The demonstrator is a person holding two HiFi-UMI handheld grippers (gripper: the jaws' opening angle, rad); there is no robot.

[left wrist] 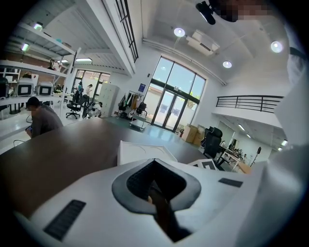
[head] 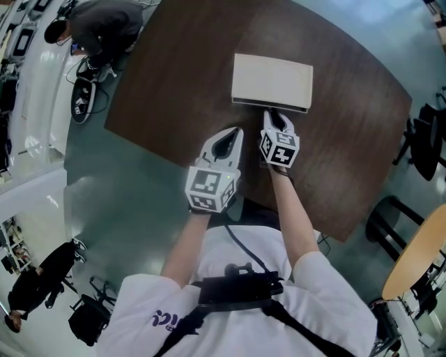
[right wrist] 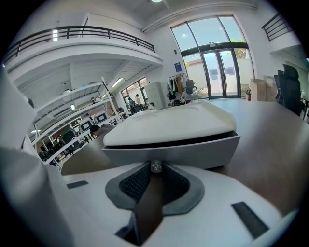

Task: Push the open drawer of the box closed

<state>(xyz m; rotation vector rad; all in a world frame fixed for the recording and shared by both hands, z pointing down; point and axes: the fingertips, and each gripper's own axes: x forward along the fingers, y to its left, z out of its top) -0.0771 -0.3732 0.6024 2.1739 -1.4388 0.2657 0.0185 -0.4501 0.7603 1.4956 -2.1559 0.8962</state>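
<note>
The right gripper (right wrist: 155, 164) has its fingers (right wrist: 136, 184) pinching the small knob (right wrist: 155, 167) of the drawer (right wrist: 203, 147), which juts slightly from the box (head: 272, 80) on the surface (head: 174, 77), while the left gripper (head: 235, 132) hangs back, fingers (left wrist: 139, 179) pressed together and empty, so a straight forward push looks due.

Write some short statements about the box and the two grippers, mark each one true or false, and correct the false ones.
1. The box stands on a brown table. True.
2. The left gripper touches the box. False: it hangs apart from the box, nearer the person, with its jaws together and nothing between them.
3. The drawer's knob sits at the tips of the right gripper. True.
4. The box is black. False: it is whitish, and its top is bare.
5. A person in dark clothes is near the table's far left corner. True.
</note>
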